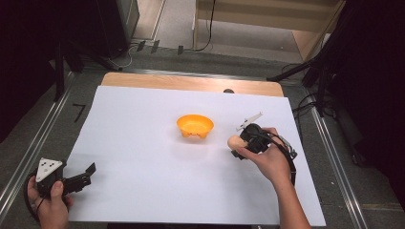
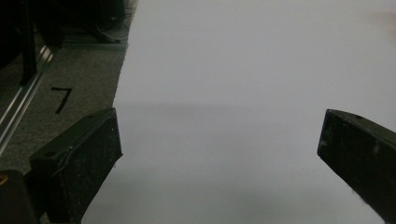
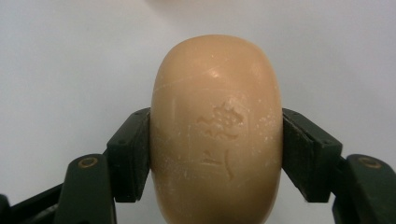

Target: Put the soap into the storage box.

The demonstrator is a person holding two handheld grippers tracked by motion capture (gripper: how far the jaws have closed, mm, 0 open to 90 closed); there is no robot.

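The right gripper [image 3: 215, 154] clamps a tan bar of soap [image 3: 217, 130] by its sides, above a white sheet [image 1: 143, 143] on a wooden table [image 1: 191, 82], just right of an orange bowl [image 1: 195, 126]. Its own view shows a stamped emblem on the soap, which the high view is too far off to show. The left gripper [image 1: 86, 175] rests at the sheet's near left corner, jaws spread wide on nothing, beside grey carpet [image 2: 70, 70].

left gripper [image 1: 88, 172]: resting low at the near left, jaws standing wide apart | left hand [image 1: 50, 202]: gripping its body from behind | right gripper [image 3: 216, 154]: jaws pressing both sides of a load | right hand [image 1: 270, 160]: holding it forward, forearm angling in
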